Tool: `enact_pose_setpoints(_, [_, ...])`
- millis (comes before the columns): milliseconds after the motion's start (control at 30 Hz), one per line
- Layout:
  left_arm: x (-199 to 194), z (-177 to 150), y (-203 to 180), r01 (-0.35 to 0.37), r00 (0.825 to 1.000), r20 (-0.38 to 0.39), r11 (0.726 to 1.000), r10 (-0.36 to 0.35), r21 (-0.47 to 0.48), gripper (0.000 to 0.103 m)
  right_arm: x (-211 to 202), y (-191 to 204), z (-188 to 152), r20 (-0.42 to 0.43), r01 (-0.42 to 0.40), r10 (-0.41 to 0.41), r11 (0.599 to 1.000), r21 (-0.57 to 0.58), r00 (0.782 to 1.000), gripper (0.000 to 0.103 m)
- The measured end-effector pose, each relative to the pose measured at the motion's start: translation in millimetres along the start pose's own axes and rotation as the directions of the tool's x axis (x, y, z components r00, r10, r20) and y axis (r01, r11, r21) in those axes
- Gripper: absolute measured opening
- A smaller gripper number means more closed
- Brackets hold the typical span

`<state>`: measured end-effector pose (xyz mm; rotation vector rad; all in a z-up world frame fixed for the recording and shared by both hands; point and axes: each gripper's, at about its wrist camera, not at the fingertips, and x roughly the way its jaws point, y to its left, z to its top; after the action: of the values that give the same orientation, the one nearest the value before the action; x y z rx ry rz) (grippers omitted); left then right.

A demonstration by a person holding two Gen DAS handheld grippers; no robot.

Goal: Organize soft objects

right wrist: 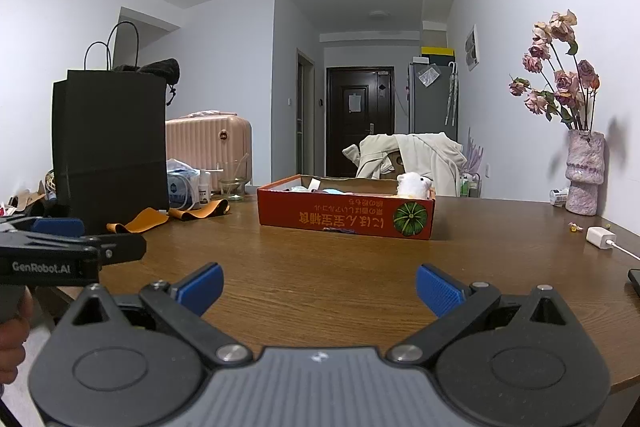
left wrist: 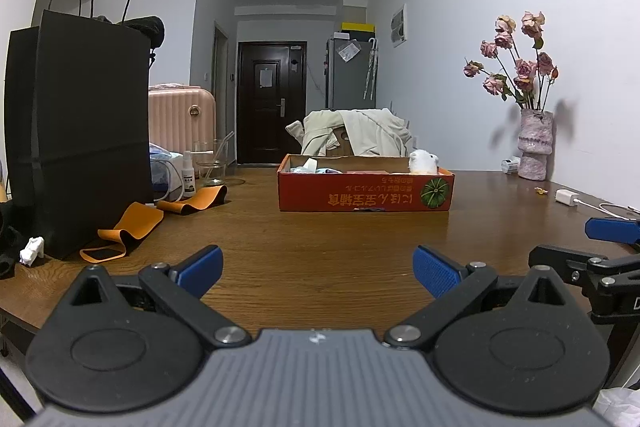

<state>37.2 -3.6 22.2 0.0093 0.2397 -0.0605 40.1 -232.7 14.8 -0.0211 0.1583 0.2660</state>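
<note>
Both tools gape; red box [left wrist: 366, 193] holds white plush [left wrist: 424, 161]

We see a shallow red box [left wrist: 366, 193] lying flat mid-table, printed text upside down beside a green pumpkin picture. A white plush [left wrist: 424, 162] sits upright in its right end; pale soft items [left wrist: 316, 167] fill the left.

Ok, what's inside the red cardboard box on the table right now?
In the red cardboard box a white plush toy pokes above the right end. Pale blue, white and pink soft items peek over the rim. The front wall hides everything lower down.
</note>
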Motion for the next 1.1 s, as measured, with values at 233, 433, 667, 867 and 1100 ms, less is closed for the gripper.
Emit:
enact_pose_setpoints(233, [-0.5, -0.2, -1.0, -0.001, 1.000, -0.001, 1.000, 0.001, 0.000, 0.103, -1.8, -3.1, -1.6, 0.001, 0.008, -0.008, 1.000, 0.010, 1.000, 0.103])
enact_pose_setpoints(433, [-0.6, -0.2, -1.4, -0.005, 1.000, -0.010, 1.000, 0.005, 0.000, 0.103, -1.5, -3.7, -1.3, 0.001, 0.010, -0.010, 1.000, 0.012, 1.000, 0.103])
enact_pose_setpoints(667, [0.1, 0.6, -1.8, -0.004, 1.000, -0.007, 1.000, 0.004, 0.004, 0.103, -0.3, -4.5, -3.5, -0.007, 0.015, -0.015, 1.000, 0.017, 1.000, 0.103])
enact_pose_setpoints(867, [-1.5, 0.5, -2.9, -0.004, 1.000, 0.004, 1.000, 0.004, 0.009, 0.103, 0.1, -6.7, -3.6, -0.008, 0.017, -0.017, 1.000, 0.021, 1.000, 0.103])
enact_pose_setpoints(1100, [-0.8, 0.0, -4.0, 0.006, 1.000, 0.005, 1.000, -0.006, 0.010, 0.103, 1.0, -7.9, -4.8, -0.012, 0.018, -0.018, 1.000, 0.024, 1.000, 0.103])
